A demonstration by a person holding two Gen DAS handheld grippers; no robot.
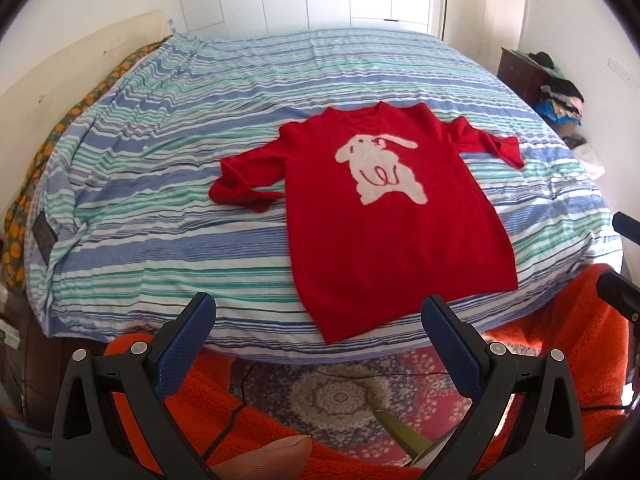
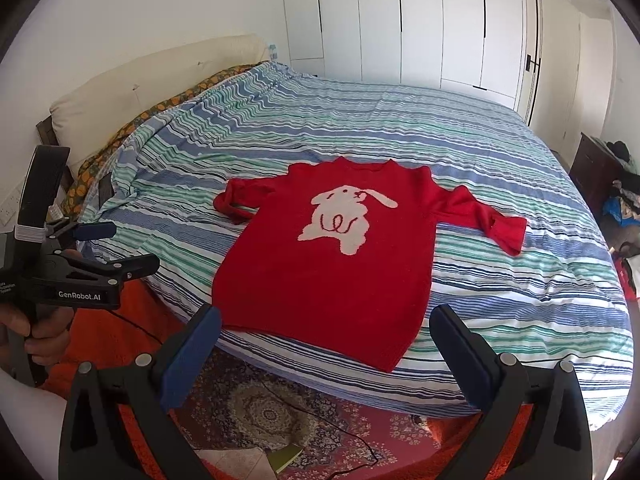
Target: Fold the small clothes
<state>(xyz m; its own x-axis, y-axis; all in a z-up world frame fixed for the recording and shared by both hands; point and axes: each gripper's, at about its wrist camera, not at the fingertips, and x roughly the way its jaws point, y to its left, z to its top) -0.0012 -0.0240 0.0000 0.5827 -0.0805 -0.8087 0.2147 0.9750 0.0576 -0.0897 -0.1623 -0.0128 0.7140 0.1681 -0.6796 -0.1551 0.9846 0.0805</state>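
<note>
A small red sweater (image 1: pixel 384 224) with a white rabbit on the chest lies flat, face up, on the striped bed, hem toward me; it also shows in the right wrist view (image 2: pixel 320 272). Its left sleeve (image 1: pixel 244 180) is bunched, its right sleeve (image 1: pixel 488 142) spreads outward. My left gripper (image 1: pixel 318 314) is open and empty, held off the bed's near edge just short of the hem. My right gripper (image 2: pixel 326 326) is open and empty at the same edge. The left gripper also shows from the side in the right wrist view (image 2: pixel 120 248).
The bed (image 1: pixel 160 160) has a blue, green and white striped cover, with a cream headboard (image 2: pixel 140 88) at left. White wardrobes (image 2: pixel 400 20) stand behind. A dark nightstand with piled clothes (image 1: pixel 556 88) is at right. A patterned rug (image 1: pixel 340 396) and orange fabric lie below.
</note>
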